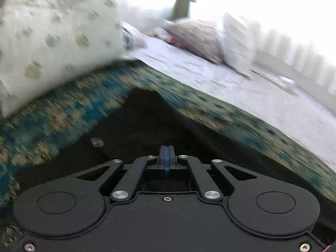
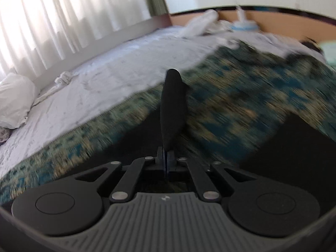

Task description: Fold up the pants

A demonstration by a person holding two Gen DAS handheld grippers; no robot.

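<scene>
While both views are smeared with motion blur, the black pants (image 1: 134,126) can be made out lying on a teal and tan patterned blanket (image 1: 63,105) spread over the bed (image 1: 241,88). From the left wrist view, the left gripper (image 1: 167,152) has its fingers pressed together over the dark cloth; whether any fabric is pinched between them cannot be told. A small pale tag or button (image 1: 97,142) sits on the pants just left of the fingers. Close beyond the blanket's far left edge lies a white pillow with greenish spots (image 1: 56,42), and further back a grey-pink pillow (image 1: 195,37) and a white pillow (image 1: 237,42) rest near the curtain (image 1: 294,48).

From the right wrist view, the right gripper (image 2: 167,154) is closed on a fold of the pants (image 2: 173,105), which stands up as a dark strip straight in front of the camera and hides part of the blanket behind it. More black cloth lies at the lower right. Beyond, crumpled white linen (image 2: 201,24) lies near the wooden headboard (image 2: 273,19), and a white bundle (image 2: 14,98) sits at the left.
</scene>
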